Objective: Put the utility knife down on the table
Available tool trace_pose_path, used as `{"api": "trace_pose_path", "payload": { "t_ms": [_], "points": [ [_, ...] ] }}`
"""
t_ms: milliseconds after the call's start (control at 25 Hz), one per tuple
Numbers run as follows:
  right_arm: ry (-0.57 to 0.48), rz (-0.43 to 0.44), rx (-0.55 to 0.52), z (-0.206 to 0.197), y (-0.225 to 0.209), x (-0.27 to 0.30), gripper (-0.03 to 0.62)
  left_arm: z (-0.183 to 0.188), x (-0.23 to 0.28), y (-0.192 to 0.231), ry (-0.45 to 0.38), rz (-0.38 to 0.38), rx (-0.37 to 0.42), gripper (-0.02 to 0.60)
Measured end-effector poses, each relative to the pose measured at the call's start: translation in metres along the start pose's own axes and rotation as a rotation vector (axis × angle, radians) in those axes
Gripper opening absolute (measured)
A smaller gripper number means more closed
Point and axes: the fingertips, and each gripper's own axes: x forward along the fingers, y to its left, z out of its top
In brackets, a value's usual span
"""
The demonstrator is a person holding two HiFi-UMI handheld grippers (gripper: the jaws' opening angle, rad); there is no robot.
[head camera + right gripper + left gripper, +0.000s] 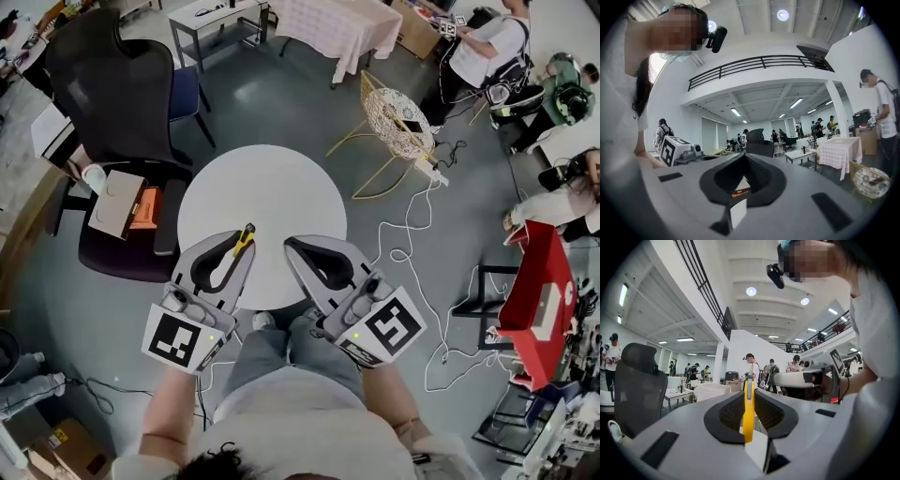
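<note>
Utility knife (244,238) is not yet on the table, so the job is at its start as far as I can see. The round white worktop (267,192) sits in the middle of the head view with nothing on it, and a black office chair (112,89) stands off its upper-left side.

Both grippers hang at the lower edge of the worktop, side by side and apart from each other. The left gripper (234,247) is clamped on the knife. In the left gripper view the yellow body runs straight up between the black pads, pinched on both flanks, and its dark end pokes out past the tips. That camera looks out across the room towards the ceiling, so I judge the knife to be held tilted up rather than aimed at the surface.

The right gripper (298,247) has its jaws drawn together with nothing between them.

What is left is the whole placement: lowering the knife to the worktop, letting go and drawing the gripper clear.
</note>
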Motion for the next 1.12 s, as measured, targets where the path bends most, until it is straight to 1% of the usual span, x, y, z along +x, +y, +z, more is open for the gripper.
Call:
{"api": "trace_pose_path", "payload": {
  "t_ms": [200, 320, 600, 880, 1000, 1120],
  "points": [
    [0.034, -0.044, 0.030, -0.014, -0.015, 0.004, 0.008, -0.054, 0.020, 0.017, 0.114, -0.006, -0.013, 0.071],
    [0.060, -0.063, 0.051, -0.026, -0.025, 0.006, 0.008, -0.095, 0.032, 0.023, 0.197, -0.010, -0.013, 0.071],
    [0.112, -0.089, 0.090, -0.051, -0.041, 0.007, 0.008, -0.187, 0.054, 0.031, 0.393, -0.010, -0.038, 0.069],
    [0.157, -0.118, 0.115, -0.071, -0.051, -0.006, 0.008, -0.273, 0.058, 0.026, 0.601, -0.018, -0.017, 0.071],
    [0.174, -0.132, 0.127, -0.079, -0.055, -0.014, 0.008, -0.300, 0.056, 0.019, 0.674, -0.023, -0.004, 0.070],
    [0.182, -0.140, 0.135, -0.082, -0.057, -0.018, 0.008, -0.311, 0.058, 0.015, 0.711, -0.033, 0.015, 0.070]
  ]
}}
